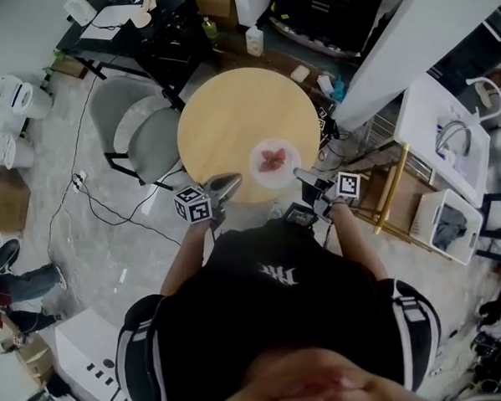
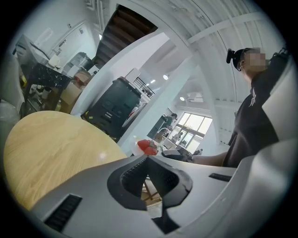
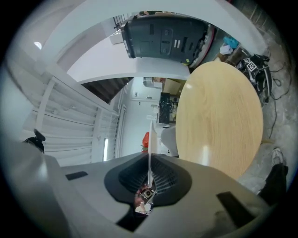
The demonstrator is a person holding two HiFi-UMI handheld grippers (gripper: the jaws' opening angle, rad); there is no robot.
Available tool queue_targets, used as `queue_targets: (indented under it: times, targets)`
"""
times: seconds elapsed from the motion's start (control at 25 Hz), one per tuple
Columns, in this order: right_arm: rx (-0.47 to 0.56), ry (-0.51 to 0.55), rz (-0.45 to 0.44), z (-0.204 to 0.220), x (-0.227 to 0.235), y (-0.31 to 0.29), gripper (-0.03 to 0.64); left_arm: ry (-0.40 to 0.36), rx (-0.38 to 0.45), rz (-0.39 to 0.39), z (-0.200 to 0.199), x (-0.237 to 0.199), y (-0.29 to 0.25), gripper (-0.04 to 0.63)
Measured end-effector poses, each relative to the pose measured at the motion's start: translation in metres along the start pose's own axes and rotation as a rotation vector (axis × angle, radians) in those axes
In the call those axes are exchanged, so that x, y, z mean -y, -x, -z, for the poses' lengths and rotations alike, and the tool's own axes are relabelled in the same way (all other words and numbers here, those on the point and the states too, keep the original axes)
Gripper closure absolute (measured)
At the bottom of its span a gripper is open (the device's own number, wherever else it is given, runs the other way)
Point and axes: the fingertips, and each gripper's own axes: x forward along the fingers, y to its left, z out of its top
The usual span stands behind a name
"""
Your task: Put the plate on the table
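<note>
The fingers of your right gripper (image 1: 301, 175) pinch the plate (image 1: 264, 176) by its thin rim, over the near edge of the tabletop (image 1: 230, 121). Your left gripper (image 1: 231, 181) is closed on nothing. The plate looks light, stiff and slick, so keep it level.

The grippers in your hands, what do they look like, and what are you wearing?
Both the left gripper and right gripper are pale grey with black ribbed pads, and each carries a cube of black-and-white square markers. The shirt is black, with white-striped short sleeves.
</note>
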Motion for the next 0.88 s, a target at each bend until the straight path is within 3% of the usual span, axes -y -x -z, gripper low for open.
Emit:
queue_targets:
  times: [0.44,0.88]
  targets:
    - [-0.017,-0.031,-0.014,-0.028,0.012,-0.016,0.598,-0.005,0.001,-0.058,-0.029,-0.026,-0.004,0.594]
    - [0.049,-0.024,0.050,-0.047,0.018,-0.068,0.598,0.053,-0.011,0.004,-0.036,-0.081,0.005,0.594]
